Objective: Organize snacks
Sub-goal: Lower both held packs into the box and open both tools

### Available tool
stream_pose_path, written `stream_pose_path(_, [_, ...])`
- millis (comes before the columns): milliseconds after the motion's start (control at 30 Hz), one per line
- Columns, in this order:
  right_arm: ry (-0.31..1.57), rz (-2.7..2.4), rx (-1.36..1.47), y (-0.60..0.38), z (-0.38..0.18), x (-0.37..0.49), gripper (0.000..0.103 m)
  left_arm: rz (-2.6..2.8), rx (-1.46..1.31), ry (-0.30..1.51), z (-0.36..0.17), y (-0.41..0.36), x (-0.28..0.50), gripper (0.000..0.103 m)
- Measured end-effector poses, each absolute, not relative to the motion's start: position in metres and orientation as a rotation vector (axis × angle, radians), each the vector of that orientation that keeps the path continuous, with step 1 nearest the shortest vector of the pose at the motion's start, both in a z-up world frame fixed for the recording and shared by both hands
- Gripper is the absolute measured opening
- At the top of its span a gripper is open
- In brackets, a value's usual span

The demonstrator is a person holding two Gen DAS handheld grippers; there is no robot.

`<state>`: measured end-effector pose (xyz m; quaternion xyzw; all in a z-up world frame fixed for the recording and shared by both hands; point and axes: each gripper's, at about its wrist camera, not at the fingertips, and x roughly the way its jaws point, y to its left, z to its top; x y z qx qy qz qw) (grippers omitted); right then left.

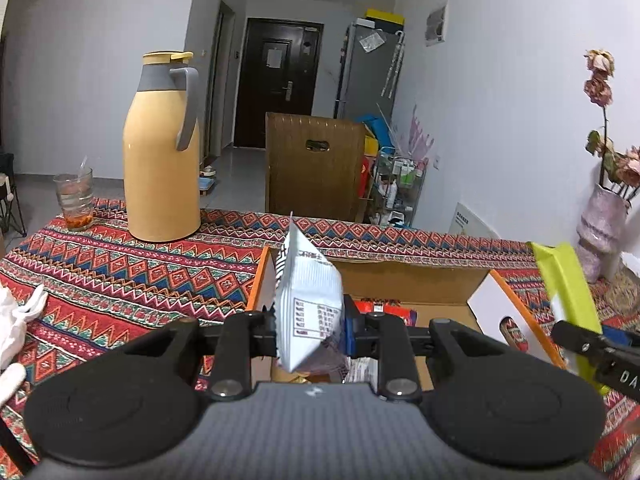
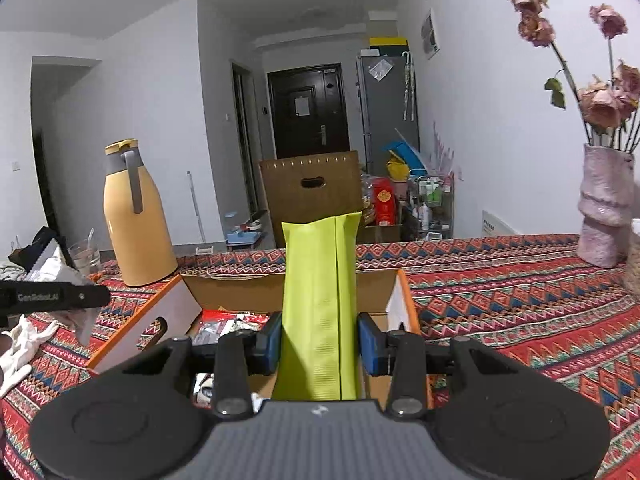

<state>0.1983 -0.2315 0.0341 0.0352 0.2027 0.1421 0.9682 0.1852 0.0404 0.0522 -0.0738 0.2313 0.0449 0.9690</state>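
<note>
Snack sort, midway: cardboard box [image 2: 224,284] w/ several packets in; left gripper [image 1: 310,336] clamps white packet [image 1: 310,308], right gripper [image 2: 318,346] clamps green pouch [image 2: 318,300], both above box, unplaced.

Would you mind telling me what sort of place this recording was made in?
Most likely a lived-in flat, at a dining table. A tall yellow thermos jug stands on the patterned red woven tablecloth, a grey refrigerator sits by the dark front door, and a pink vase of dried roses decorates the table.
</note>
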Motion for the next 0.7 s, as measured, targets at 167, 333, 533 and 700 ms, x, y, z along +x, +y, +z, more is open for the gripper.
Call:
stream_pose_path(167, [0.424, 0.291, 0.088, -0.223, 0.027, 0.219, 0.038, 0.119, -0.162, 0.49, 0.039, 0.037, 0.204, 0.027])
stream_pose_path(333, [0.452, 0.28, 0.093, -0.217, 0.014, 0.236, 0.038, 0.14, -0.159, 0.526, 0.02, 0.036, 0.218, 0.027])
stream_pose_path(533, [0.478, 0.26, 0.095, -0.212, -0.004, 0.246, 0.038, 0.138, -0.143, 0.538, 0.005, 0.033, 0.221, 0.027])
stream_pose_path(700, [0.499, 0.277, 0.093, -0.21, -0.011, 0.249, 0.039, 0.12, -0.136, 0.55, -0.003, 0.03, 0.221, 0.027])
